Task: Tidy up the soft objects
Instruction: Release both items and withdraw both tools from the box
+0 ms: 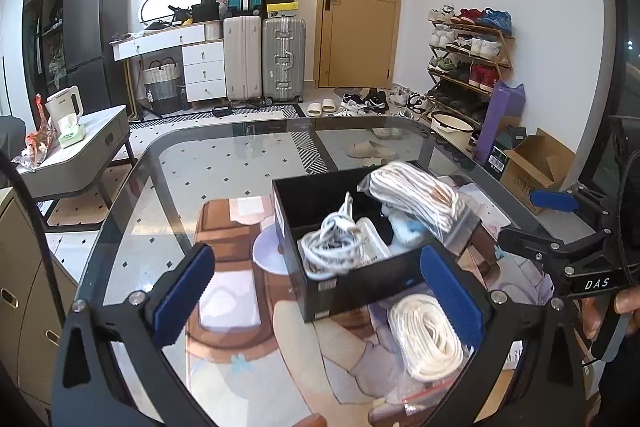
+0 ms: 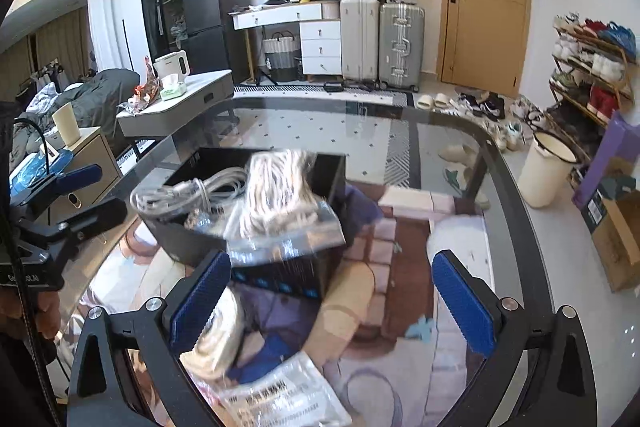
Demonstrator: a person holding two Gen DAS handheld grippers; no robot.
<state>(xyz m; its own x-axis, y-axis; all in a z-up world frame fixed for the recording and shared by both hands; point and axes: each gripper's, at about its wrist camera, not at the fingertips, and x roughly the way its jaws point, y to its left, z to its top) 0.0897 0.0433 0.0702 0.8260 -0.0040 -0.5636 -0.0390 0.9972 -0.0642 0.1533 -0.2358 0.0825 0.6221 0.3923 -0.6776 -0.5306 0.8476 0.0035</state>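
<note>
A black box [image 1: 360, 287] stands on the glass table [image 1: 192, 187]. In it lie a coiled white cable [image 1: 336, 243] and a clear bag of white cord [image 1: 416, 199] that leans over its right rim. A second bag of white cord [image 1: 428, 339] lies on the table in front of the box. My left gripper [image 1: 320, 299] is open and empty, just before the box. My right gripper [image 2: 334, 299] is open and empty to the right of the box [image 2: 280, 279]; the bag [image 2: 280, 203] hangs over the near rim, blurred. The second bag [image 2: 220, 331] lies by its left finger.
A printed flat plastic bag [image 2: 280, 399] lies at the table's near edge. A patterned rug shows through the glass. A side table with a kettle [image 1: 66, 105] stands to the left. Suitcases, a door and a shoe rack [image 1: 468, 59] are at the back.
</note>
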